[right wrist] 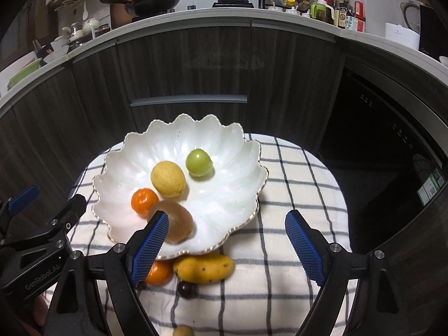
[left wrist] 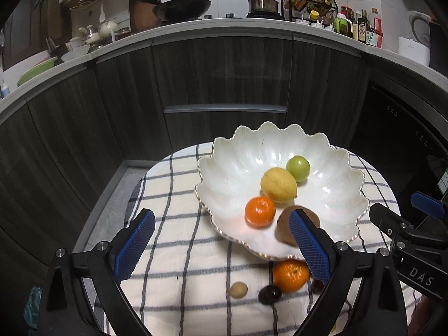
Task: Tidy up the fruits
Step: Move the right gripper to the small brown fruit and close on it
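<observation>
Blue ribbed pads on black arms fill the foreground: the left gripper (left wrist: 221, 240) stands with jaws wide apart and nothing between them, and the right gripper (right wrist: 226, 245) likewise gapes empty. Each shows in the other's view, printed "DAS" and "GenRobot.AI".

Beneath them lies a white cloth with a dark grid pattern (right wrist: 294, 196) over a rounded table, ringed by dark wood-grain cabinet fronts (left wrist: 224, 70) and a pale countertop (left wrist: 224, 25) at twelve o'clock carrying a black wok (left wrist: 187, 7), a steel saucepan (left wrist: 263, 4) and bottles whose labels are too small to read.

A white scalloped gold-rimmed bowl (right wrist: 224, 140) holds, left to right, a small orange tangerine (right wrist: 144, 200), a brown kiwi (right wrist: 176, 222) with its long axis running ten to four o'clock, a yellow lemon (right wrist: 168, 178) lying roughly eleven to five, and a round green fruit (right wrist: 199, 162).

On the cloth at the bowl's six o'clock sit a second tangerine (right wrist: 159, 273), a yellow speckled mango (right wrist: 204, 268) lying nearly nine to three, a dark round fruit (right wrist: 187, 289), and a small tan fruit (left wrist: 238, 289).
</observation>
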Demonstrator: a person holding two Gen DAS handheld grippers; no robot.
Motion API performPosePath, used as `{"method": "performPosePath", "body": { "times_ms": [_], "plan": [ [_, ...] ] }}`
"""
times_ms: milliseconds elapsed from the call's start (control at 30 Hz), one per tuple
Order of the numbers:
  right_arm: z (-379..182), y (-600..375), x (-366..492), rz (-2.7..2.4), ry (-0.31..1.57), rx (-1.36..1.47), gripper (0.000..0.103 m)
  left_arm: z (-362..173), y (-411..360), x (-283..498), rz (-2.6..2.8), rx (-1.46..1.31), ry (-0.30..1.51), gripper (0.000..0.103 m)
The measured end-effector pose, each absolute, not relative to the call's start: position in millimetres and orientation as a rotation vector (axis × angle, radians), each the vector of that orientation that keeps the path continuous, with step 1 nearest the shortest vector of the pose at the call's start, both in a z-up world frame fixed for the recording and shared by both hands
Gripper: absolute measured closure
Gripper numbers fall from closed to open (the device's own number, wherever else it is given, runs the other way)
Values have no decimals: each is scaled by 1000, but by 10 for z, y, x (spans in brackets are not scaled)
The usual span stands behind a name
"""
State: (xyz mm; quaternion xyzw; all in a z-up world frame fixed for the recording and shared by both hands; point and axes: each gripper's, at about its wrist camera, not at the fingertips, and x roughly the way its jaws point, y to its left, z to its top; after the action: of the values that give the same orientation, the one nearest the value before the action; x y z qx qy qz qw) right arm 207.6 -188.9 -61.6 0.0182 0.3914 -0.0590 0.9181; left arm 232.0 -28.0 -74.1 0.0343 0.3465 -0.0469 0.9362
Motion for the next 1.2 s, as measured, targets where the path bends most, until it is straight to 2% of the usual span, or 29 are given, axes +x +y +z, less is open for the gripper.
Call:
{"method": "performPosePath", "body": {
  "times_ms": [1200],
  "plan": [
    [-1420, -1583, 1393, 3, 964, 24, 18, -1310, 4, 1466, -54, 53, 805, 5]
  ]
}}
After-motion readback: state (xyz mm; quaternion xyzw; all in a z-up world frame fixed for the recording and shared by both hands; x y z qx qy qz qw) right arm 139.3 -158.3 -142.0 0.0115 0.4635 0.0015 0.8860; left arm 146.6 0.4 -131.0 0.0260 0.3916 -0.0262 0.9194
